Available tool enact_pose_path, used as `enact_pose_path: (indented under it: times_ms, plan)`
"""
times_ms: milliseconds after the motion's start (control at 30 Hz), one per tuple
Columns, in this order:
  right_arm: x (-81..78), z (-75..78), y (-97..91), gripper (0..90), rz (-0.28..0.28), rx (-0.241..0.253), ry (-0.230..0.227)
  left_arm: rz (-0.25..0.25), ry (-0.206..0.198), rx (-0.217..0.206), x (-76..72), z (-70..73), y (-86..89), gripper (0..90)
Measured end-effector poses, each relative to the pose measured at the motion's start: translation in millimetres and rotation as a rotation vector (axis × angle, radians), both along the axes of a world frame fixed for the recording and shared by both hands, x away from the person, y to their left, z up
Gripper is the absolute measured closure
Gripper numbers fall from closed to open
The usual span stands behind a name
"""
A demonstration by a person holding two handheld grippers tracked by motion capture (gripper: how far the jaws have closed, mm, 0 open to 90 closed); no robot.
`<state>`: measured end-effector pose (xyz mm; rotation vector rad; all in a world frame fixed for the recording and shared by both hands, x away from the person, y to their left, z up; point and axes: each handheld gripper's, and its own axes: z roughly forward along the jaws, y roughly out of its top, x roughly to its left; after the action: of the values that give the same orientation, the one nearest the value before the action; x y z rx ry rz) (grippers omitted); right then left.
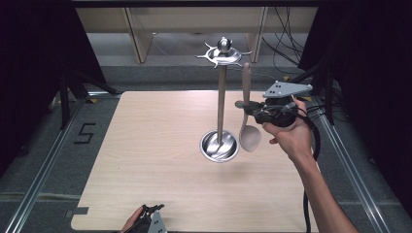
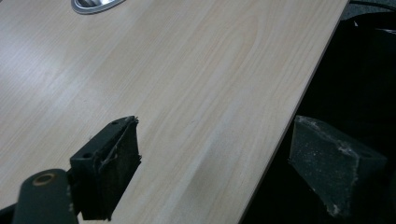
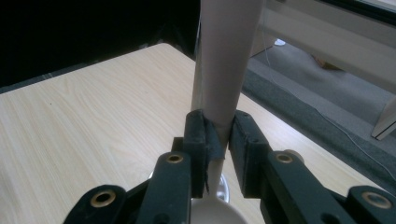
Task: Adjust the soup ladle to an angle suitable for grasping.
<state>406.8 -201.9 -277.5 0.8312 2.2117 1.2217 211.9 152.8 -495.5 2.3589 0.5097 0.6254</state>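
- We see the right hand-held gripper [image 1: 248, 108] clamped on the handle of a pale beige, long-handled spoon [image 1: 247, 116], jaws pressed to either side of the shaft; in the right gripper view the handle [image 3: 224, 70] rises straight up from between the pads.
- The spoon hangs upright, bowl down below the jaws, handle tip up above them, which we judge suits hooking it onto a rack.
- Just beside this hand-held gripper, on its far side from the person's hand, stands a polished steel utensil stand with a round dished base [image 1: 219, 145] and a hooked crown [image 1: 223, 52]; the handle tip sits near the crown, slightly below it, not touching.
- The left hand-held gripper [image 1: 148, 219] rests at the near edge of the light wooden table [image 1: 145, 145], jaws spread wide with nothing between them, well apart from spoon and stand.
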Motion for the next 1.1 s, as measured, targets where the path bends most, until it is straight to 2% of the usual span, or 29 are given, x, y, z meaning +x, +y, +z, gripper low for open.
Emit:
enact_pose_path:
  times_ms: [33, 100, 167, 200, 233, 300, 333, 367, 400, 433, 467, 500, 533, 600, 667, 800, 833, 933, 1067, 1100]
  plan:
    - [-0.2, 0.2, 1.9, 77.6, -0.013, 0.006, -0.001, 0.01, -0.011, -0.007, 0.2, -1.3, -0.4, 15.0]
    - [0.8, 0.7, 1.7, 77.6, -0.008, -0.002, -0.007, 0.003, 0.001, -0.003, 0.0, -0.5, 0.0, 15.0]
    - [1.6, 2.8, 2.4, 77.6, -0.005, -0.017, 0.023, -0.002, 0.002, -0.005, -0.1, -0.7, -0.2, 15.0]
    - [1.9, 2.6, 3.0, 77.6, -0.008, -0.015, 0.022, -0.001, 0.004, -0.01, -0.1, -1.3, -0.5, 15.0]
    - [3.9, 2.2, 2.9, 77.6, -0.006, -0.017, -0.002, 0.006, -0.01, -0.006, -0.1, -1.4, -0.8, 15.0]
    - [4.1, 2.2, 3.5, 77.6, -0.003, -0.012, 0.019, 0.009, -0.011, -0.006, 0.3, -1.5, -0.6, 15.0]
    - [4.1, 2.2, 3.5, 77.6, -0.003, -0.012, 0.019, 0.002, 0.0, -0.005, 0.1, -0.7, 0.0, 15.0]
    - [4.5, 3.0, 3.6, 77.6, -0.005, -0.02, 0.029, 0.009, -0.012, -0.005, 0.4, -1.7, -0.5, 15.0]
    - [4.4, 3.2, 3.8, 77.6, -0.007, -0.02, 0.037, 0.007, -0.008, -0.004, 0.4, -1.5, -0.4, 15.0]
    - [4.4, 3.2, 3.8, 77.6, -0.007, -0.02, 0.037, -0.001, 0.007, 0.003, 0.0, 0.1, 0.2, 15.0]
    - [5.4, 3.3, 3.6, 77.6, -0.008, -0.025, 0.034, 0.008, -0.012, -0.003, 0.1, -1.2, -0.6, 15.0]
    - [6.5, 3.0, 4.1, 77.6, -0.016, -0.018, 0.019, 0.006, -0.01, -0.003, 0.1, -1.0, -0.5, 15.0]
    - [6.3, 4.4, 3.4, 77.6, -0.011, -0.027, 0.037, 0.006, -0.01, -0.004, 0.1, -1.0, -0.5, 15.0]
    - [7.9, 3.7, 3.6, 77.6, -0.016, -0.024, 0.003, 0.007, -0.01, -0.004, 0.1, -1.1, -0.4, 15.0]
    - [6.7, 4.7, 2.9, 77.6, -0.013, -0.032, 0.043, 0.005, -0.012, -0.005, -0.3, -1.4, -0.8, 15.0]
    - [8.3, 3.9, 4.0, 77.6, -0.022, -0.036, 0.039, 0.002, -0.01, -0.004, -0.4, -1.3, -0.9, 15.0]
    - [9.9, 4.0, 5.0, 77.6, -0.01, -0.041, 0.032, 0.005, -0.011, -0.003, -0.2, -1.3, -0.8, 15.0]
    - [10.0, 4.5, 7.1, 77.6, -0.008, -0.047, 0.055, 0.005, -0.009, -0.004, -0.1, -1.4, -0.8, 15.0]
    - [15.5, 3.1, 10.5, 77.6, -0.014, -0.058, 0.048, -0.001, -0.003, -0.006, -0.4, -0.9, -0.6, 15.0]
    - [16.1, 2.6, 11.6, 77.6, -0.002, -0.065, 0.071, -0.003, 0.0, -0.005, -0.5, -0.2, -0.2, 15.0]
